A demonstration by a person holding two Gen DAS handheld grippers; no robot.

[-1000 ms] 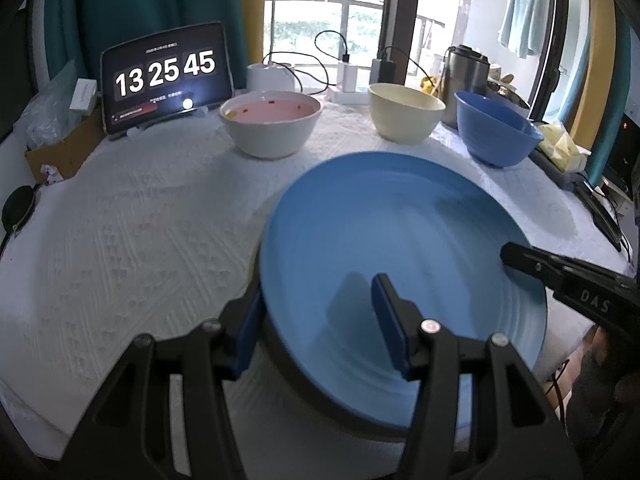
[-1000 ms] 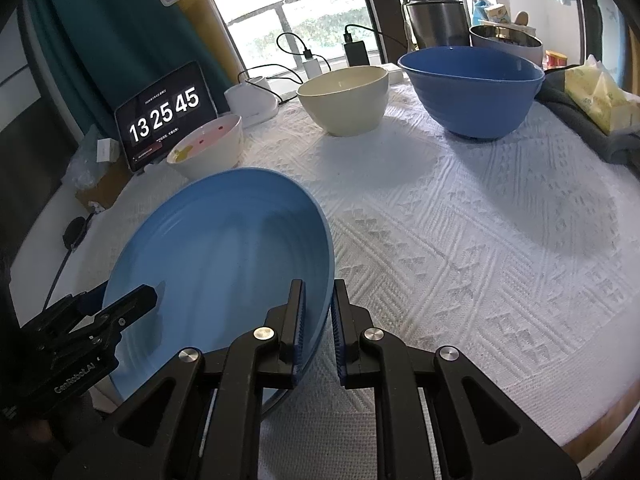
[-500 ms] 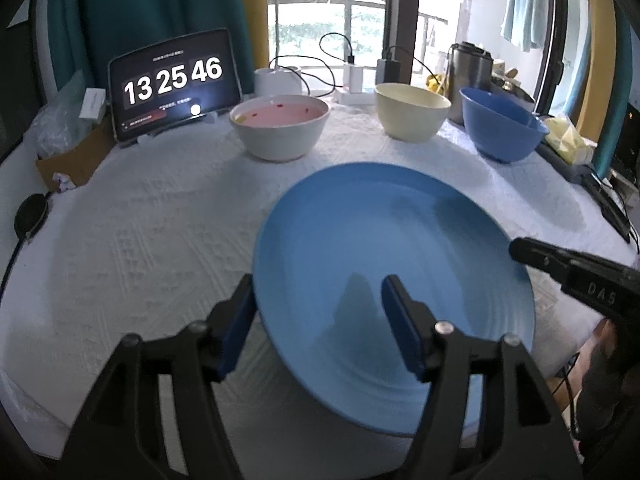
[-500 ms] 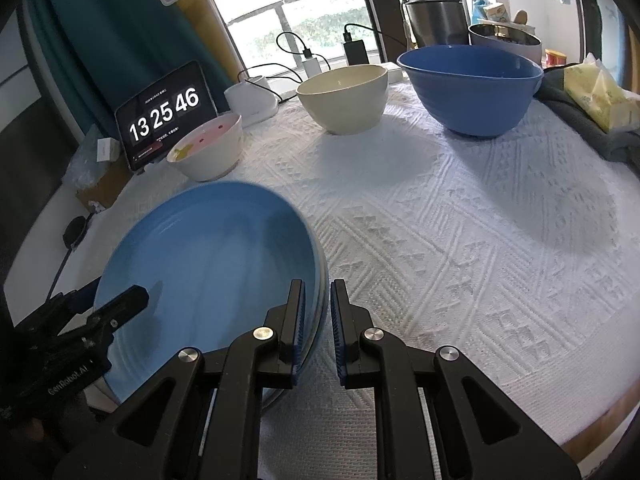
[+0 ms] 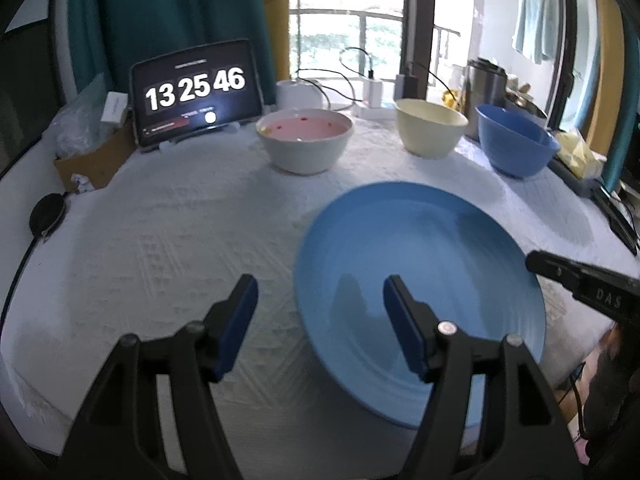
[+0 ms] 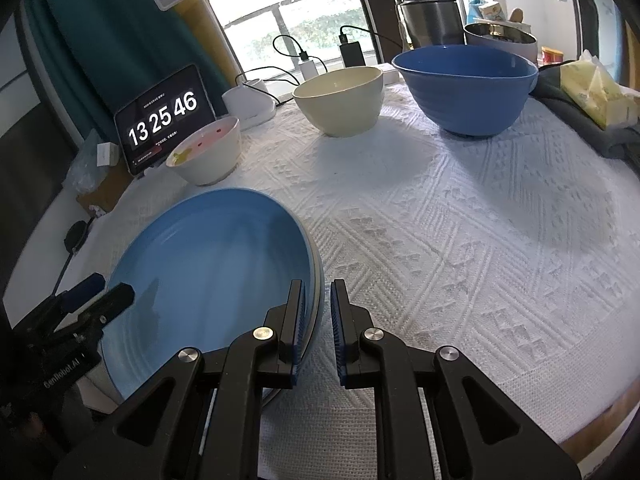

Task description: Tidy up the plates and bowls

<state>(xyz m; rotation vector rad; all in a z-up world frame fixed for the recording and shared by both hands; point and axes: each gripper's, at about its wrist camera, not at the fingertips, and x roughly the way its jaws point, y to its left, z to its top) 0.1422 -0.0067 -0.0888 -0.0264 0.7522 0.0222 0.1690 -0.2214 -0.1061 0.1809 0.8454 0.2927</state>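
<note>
White textured tablecloth spread over whole table. Blue plate laid at near edge, rim clamped between shut jaws of right gripper. Left gripper seen with jaws wide apart, pressing nothing; plate's left rim lies between them, one finger above plate, other above cloth. Blue bowl, cream bowl, white bowl lined along far side. Tablet propped behind white bowl.
</note>
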